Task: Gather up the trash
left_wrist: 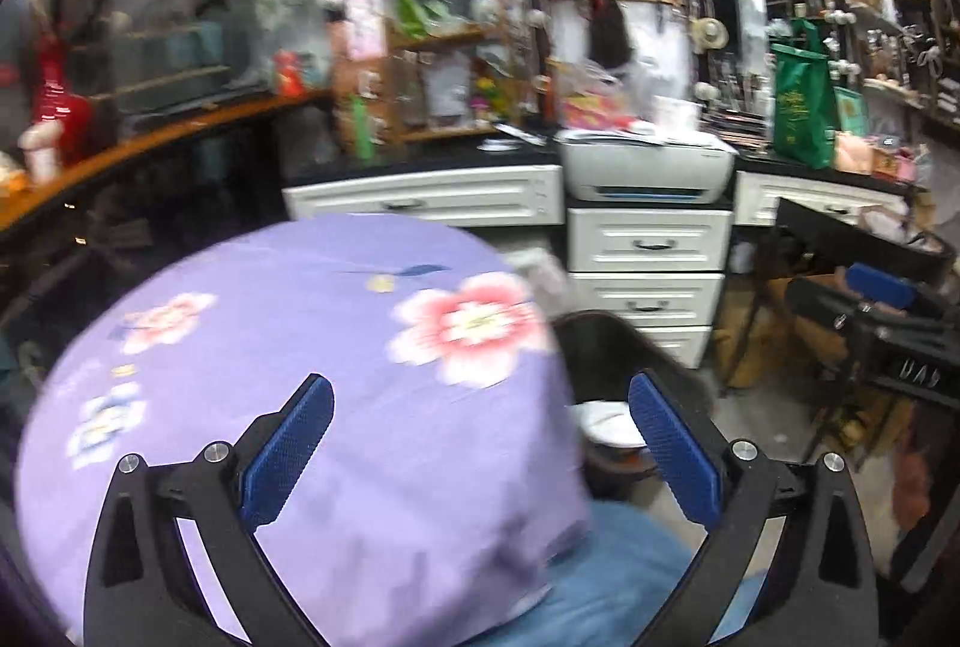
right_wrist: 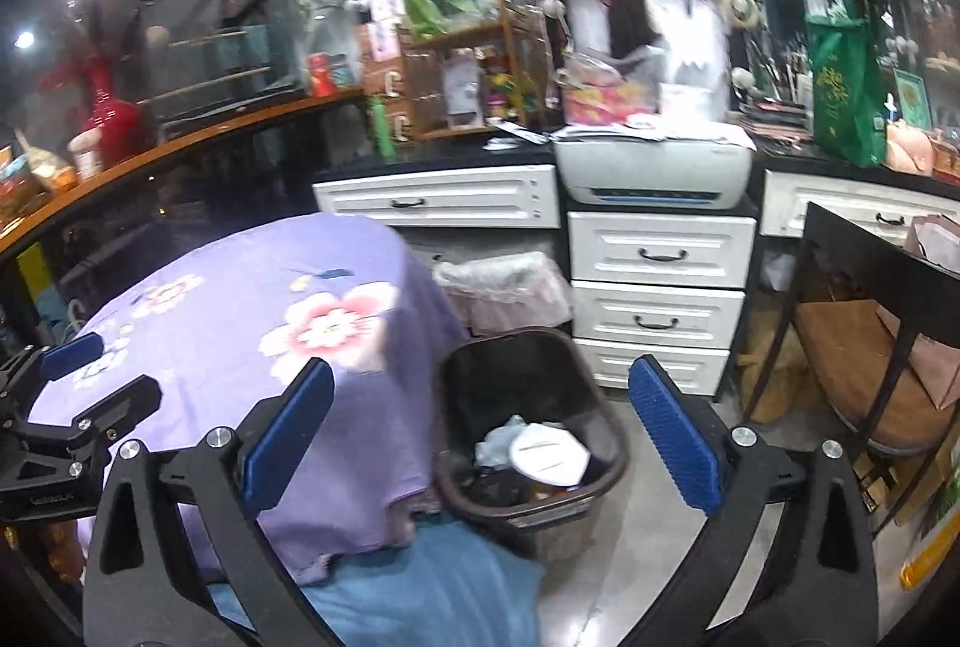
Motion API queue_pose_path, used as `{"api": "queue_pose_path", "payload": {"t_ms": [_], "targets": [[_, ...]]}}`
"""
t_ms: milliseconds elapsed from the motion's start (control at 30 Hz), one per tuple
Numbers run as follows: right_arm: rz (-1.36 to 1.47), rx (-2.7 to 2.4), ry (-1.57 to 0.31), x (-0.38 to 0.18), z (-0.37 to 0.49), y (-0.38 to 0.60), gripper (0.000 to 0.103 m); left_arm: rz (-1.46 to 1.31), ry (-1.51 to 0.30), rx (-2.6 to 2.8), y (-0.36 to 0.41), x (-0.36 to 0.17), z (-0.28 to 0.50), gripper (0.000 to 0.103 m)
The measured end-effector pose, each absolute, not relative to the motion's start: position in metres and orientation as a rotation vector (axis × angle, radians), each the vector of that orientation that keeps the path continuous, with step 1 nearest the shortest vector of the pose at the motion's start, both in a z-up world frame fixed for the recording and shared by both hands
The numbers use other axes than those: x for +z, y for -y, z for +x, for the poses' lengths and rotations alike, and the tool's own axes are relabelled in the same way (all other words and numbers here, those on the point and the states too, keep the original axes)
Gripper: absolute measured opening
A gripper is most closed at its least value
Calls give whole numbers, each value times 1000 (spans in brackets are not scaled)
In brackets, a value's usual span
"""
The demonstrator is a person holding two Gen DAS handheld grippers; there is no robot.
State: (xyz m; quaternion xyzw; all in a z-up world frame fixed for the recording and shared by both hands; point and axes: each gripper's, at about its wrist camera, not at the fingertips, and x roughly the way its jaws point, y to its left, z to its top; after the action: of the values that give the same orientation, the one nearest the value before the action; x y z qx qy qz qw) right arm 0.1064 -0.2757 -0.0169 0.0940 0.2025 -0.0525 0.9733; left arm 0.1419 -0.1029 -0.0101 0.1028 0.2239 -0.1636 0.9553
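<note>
A dark brown trash bin (right_wrist: 606,407) stands on the floor beside the round table with a purple floral cloth (right_wrist: 240,347). In the bin lie a white round lid (right_wrist: 549,455) and crumpled scraps. My right gripper (right_wrist: 483,368) hangs open above the bin's near side, with nothing between its fingers. My left gripper (left_wrist: 480,389) is open too, over the right edge of the table cloth (left_wrist: 300,347), and holds nothing. From there only part of the bin (left_wrist: 606,341) shows. Each gripper appears in the other's view: the left gripper (right_wrist: 90,377) and the right gripper (left_wrist: 864,299).
A second bin lined with a thin plastic bag (right_wrist: 504,287) stands behind the brown one. White drawers (right_wrist: 660,257) with a printer (right_wrist: 654,167) on top fill the back. A black side table (right_wrist: 870,251) is on the right, and blue fabric (right_wrist: 420,587) lies below.
</note>
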Motion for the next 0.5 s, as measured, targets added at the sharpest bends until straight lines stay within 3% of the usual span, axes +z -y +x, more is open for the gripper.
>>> {"api": "queue_pose_path", "payload": {"t_ms": [500], "targets": [[54, -19, -279, -6, 19, 192, 97, 71, -375, -69, 16, -3, 46, 98]]}}
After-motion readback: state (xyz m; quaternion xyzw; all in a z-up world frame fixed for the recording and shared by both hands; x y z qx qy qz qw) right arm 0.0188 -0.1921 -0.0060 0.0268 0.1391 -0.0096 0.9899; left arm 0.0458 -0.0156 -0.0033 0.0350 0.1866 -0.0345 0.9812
